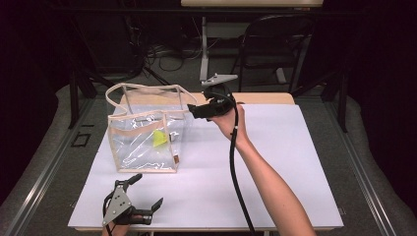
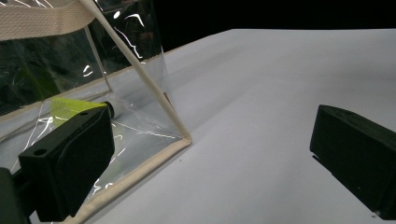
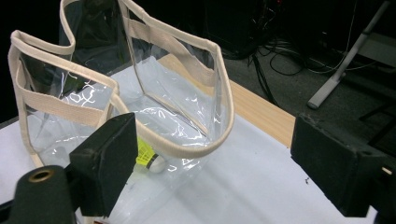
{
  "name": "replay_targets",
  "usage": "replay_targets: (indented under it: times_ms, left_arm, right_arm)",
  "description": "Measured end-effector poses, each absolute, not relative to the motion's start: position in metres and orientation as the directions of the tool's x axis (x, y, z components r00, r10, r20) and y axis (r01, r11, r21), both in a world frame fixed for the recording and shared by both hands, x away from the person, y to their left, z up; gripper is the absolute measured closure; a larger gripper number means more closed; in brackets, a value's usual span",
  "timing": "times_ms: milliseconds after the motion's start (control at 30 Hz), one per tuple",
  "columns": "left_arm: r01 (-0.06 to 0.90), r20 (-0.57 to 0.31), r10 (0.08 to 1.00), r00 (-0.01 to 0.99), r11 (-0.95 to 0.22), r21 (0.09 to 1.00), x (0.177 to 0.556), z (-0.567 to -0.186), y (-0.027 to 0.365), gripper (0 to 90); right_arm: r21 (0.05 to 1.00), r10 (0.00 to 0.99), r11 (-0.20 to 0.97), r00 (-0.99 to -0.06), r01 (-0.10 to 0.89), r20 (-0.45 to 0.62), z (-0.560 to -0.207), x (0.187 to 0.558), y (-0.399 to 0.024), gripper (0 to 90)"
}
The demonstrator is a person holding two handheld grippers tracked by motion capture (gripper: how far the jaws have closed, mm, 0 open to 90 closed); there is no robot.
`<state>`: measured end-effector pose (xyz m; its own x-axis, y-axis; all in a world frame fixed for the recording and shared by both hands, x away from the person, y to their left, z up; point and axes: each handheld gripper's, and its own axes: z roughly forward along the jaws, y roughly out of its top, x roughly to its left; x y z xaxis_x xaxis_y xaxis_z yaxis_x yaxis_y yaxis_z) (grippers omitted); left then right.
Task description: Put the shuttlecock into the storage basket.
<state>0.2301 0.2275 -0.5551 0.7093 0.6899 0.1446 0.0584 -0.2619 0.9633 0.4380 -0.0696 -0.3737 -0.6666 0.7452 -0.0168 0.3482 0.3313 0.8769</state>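
Both tongs — right (image 1: 193,111), left (image 1: 147,191) — are held apart, empty; the clear beige-trimmed plastic bag (image 1: 145,142) could be tipped if its rim is snagged.

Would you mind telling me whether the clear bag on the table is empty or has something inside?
Not empty: the clear bag stands upright, top open, with a yellow-green shuttlecock lying inside on its bottom.

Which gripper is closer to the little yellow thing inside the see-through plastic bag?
Right. The right gripper hangs open at the clear bag's top rim, just above the yellow thing. The left gripper rests open on the table in front of the bag.
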Motion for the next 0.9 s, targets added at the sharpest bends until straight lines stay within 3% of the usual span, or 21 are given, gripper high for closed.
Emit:
replay_targets:
  times_ms: [900]
  left_arm:
    - [0.054,0.151,0.684,0.714,-0.268,0.962,0.229,-0.556,0.227,0.1]
  right_arm:
    - [0.878,0.705,0.364,-0.708,0.311,-0.041,-0.402,0.393,-0.109,3.0]
